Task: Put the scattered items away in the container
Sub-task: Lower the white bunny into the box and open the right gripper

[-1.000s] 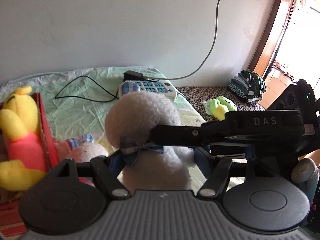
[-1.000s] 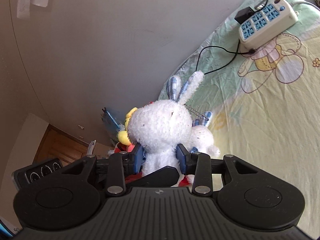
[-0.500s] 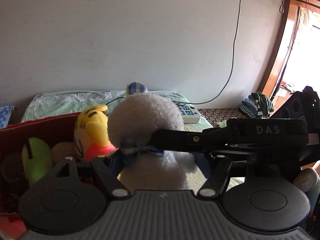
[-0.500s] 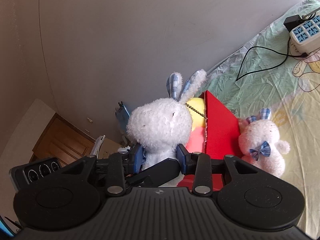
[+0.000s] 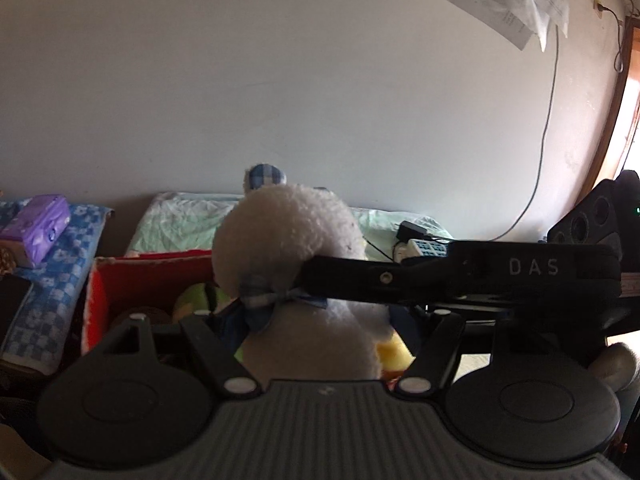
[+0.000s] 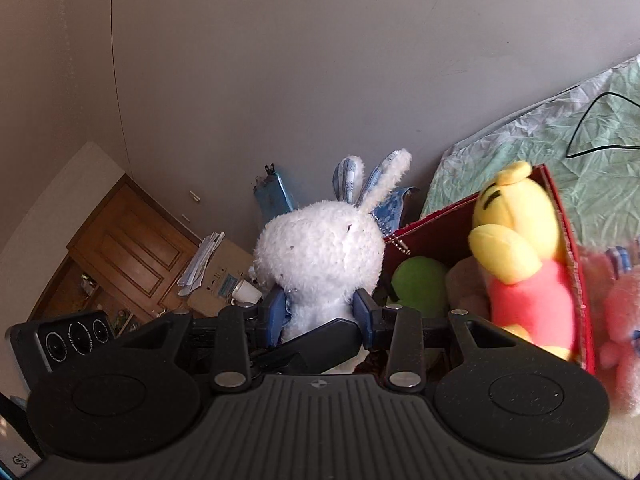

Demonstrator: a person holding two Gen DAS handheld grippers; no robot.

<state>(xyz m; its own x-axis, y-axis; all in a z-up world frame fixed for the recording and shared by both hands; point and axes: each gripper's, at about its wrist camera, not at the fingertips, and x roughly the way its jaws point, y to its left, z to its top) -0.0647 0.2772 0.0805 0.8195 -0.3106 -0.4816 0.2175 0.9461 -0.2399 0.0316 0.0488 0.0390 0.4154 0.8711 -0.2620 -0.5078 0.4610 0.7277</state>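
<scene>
A white plush rabbit [image 5: 288, 256] with blue checked ears and bow is held by both grippers. My left gripper [image 5: 320, 320] is shut on its body, and the right gripper's finger [image 5: 400, 280] crosses its neck. In the right wrist view my right gripper [image 6: 318, 314] is shut on the same rabbit [image 6: 320, 256]. The rabbit hangs over the red box [image 5: 152, 276], also seen in the right wrist view [image 6: 568, 248]. The box holds a yellow bear in a red shirt [image 6: 520, 256] and a green toy [image 6: 420, 284]. A pink plush rabbit [image 6: 620, 320] lies on the bed right of the box.
The box stands on a pale green bedsheet [image 6: 592, 160] against a grey wall. A power strip [image 5: 424, 249] and black cable [image 6: 600, 120] lie on the bed. A purple pack [image 5: 38, 228] rests on a blue checked cloth [image 5: 44, 296] left of the box. A wooden cabinet [image 6: 132, 256] stands below.
Both grippers have carried the white rabbit left across the bed to over the red box. The box interior now shows under the rabbit, and the pink rabbit has slid to the right edge.
</scene>
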